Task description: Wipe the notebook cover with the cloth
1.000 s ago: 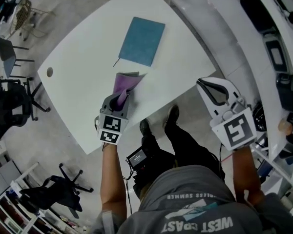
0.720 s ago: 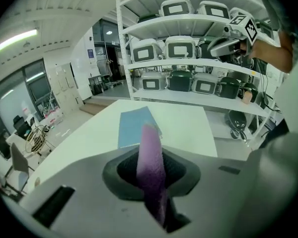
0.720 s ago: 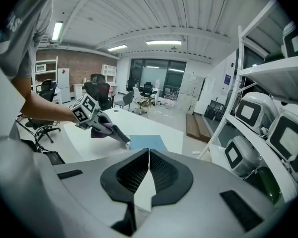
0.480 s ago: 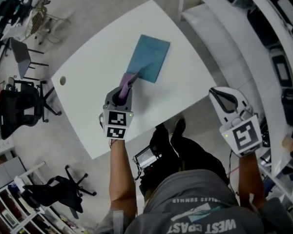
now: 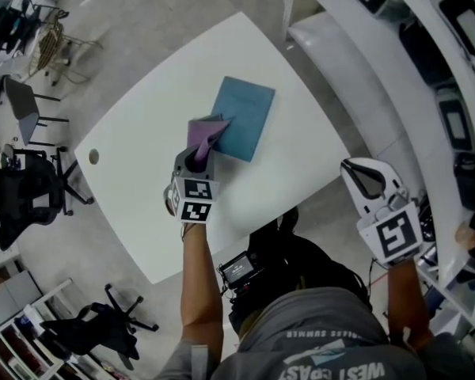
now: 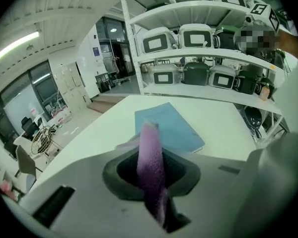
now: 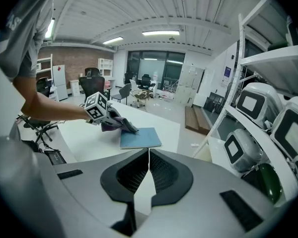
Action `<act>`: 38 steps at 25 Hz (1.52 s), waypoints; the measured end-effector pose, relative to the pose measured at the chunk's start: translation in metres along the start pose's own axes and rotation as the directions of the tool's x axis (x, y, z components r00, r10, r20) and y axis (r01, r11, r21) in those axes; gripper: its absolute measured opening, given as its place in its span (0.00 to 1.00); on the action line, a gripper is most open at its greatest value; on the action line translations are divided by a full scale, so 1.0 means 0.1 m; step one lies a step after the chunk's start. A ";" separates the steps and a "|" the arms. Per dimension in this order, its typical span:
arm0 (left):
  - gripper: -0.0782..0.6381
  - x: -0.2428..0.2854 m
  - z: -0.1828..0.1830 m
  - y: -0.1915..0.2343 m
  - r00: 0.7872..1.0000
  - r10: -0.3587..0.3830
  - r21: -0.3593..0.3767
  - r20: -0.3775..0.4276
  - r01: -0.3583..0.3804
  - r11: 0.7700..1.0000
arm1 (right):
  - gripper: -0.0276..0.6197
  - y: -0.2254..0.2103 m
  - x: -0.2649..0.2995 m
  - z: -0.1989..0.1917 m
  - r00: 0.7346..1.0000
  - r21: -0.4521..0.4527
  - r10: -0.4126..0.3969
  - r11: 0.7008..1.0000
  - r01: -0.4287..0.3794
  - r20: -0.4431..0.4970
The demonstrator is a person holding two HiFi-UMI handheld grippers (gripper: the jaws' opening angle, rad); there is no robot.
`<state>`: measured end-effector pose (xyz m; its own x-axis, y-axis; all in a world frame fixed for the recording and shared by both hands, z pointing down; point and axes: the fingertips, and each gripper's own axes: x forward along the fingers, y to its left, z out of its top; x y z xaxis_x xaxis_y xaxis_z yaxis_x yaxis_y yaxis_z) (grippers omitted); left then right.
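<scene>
Left gripper view: the left gripper (image 6: 150, 155) is clenched on the purple cloth (image 6: 149, 133), which stands up between the jaws as a narrow folded strip and sticks out past the tips. Just beyond it the blue notebook (image 6: 171, 128) lies flat and closed on the white table (image 6: 223, 128). In the head view the free end of the cloth reaches over the notebook's left edge, near the corner closest to me. I cannot tell whether it presses on the cover yet.

Right gripper view: the right gripper (image 7: 148, 155) has its jaws drawn together with nothing between them. It hangs off the table's near-right side, well apart from the notebook.

Risks, as I judge them:
- Nothing pins the notebook. A sideways drag of the cloth could slide it across the smooth table, or catch the cover's edge and lift it.
- The cloth is pinched along a thin fold. Friction on the cover could pull it out of the grip.
- If I tip the gripper too steeply, the jaw tips rather than the cloth may meet the cover.

Against a second ago: the cloth was then over bare table, short of the notebook's near end. It has now come up to the notebook. The right gripper remains idle at the side.
</scene>
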<state>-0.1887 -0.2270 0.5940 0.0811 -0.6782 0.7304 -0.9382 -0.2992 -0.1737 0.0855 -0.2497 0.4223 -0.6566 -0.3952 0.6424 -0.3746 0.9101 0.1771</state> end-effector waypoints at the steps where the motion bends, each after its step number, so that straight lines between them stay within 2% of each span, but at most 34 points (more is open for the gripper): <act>1: 0.18 0.08 -0.01 -0.06 1.000 -0.018 0.016 -0.012 0.018 1.000 | 0.09 -0.01 0.03 -0.02 1.000 0.007 0.001 1.000 -0.001 -0.005; 4: 0.18 0.27 -0.01 -0.31 0.996 -0.082 0.053 -0.036 0.084 0.995 | 0.09 -0.05 0.12 -0.04 1.000 0.030 -0.003 1.000 0.003 -0.016; 9: 0.18 0.41 0.16 -0.95 0.982 -0.190 0.094 -0.021 0.191 0.977 | 0.09 -0.12 0.20 -0.10 1.000 0.054 -0.007 0.998 0.009 -0.027; 13: 0.18 0.46 0.37 -1.35 0.969 -0.247 0.119 0.013 0.244 0.962 | 0.09 -0.16 0.23 -0.14 0.999 0.060 -0.010 0.998 0.012 -0.036; 17: 0.18 0.46 0.48 -1.53 0.957 -0.289 0.130 0.037 0.282 0.951 | 0.09 -0.18 0.26 -0.17 0.999 0.067 -0.008 0.998 0.011 -0.045; 21: 0.18 0.41 0.44 -1.29 0.966 -0.257 0.130 0.041 0.250 0.960 | 0.09 -0.18 0.31 -0.13 0.999 0.070 -0.005 0.998 0.008 -0.042; 27: 0.18 0.35 0.14 -0.44 0.993 -0.115 0.101 -0.006 0.115 0.988 | 0.09 -0.17 0.37 -0.13 0.999 0.074 -0.003 0.997 0.007 -0.043; 31: 0.18 0.32 0.00 -0.01 0.998 -0.047 0.081 -0.039 0.050 0.995 | 0.09 -0.19 0.40 -0.16 0.999 0.079 -0.005 0.997 0.009 -0.054; 34: 0.18 0.36 0.05 -0.02 0.998 -0.053 0.095 -0.041 0.057 0.994 | 0.09 -0.20 0.40 -0.19 0.998 0.085 -0.011 0.996 0.016 -0.058; 38: 0.18 0.50 0.26 -0.45 0.991 -0.133 0.160 -0.036 0.137 0.978 | 0.09 -0.23 0.38 -0.20 0.998 0.097 -0.023 0.995 0.029 -0.060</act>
<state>-0.1334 -0.2646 0.6209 0.1924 -0.6078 0.7704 -0.8523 -0.4926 -0.1757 0.0823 -0.2827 0.4578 -0.6072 -0.4076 0.6820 -0.4546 0.8822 0.1225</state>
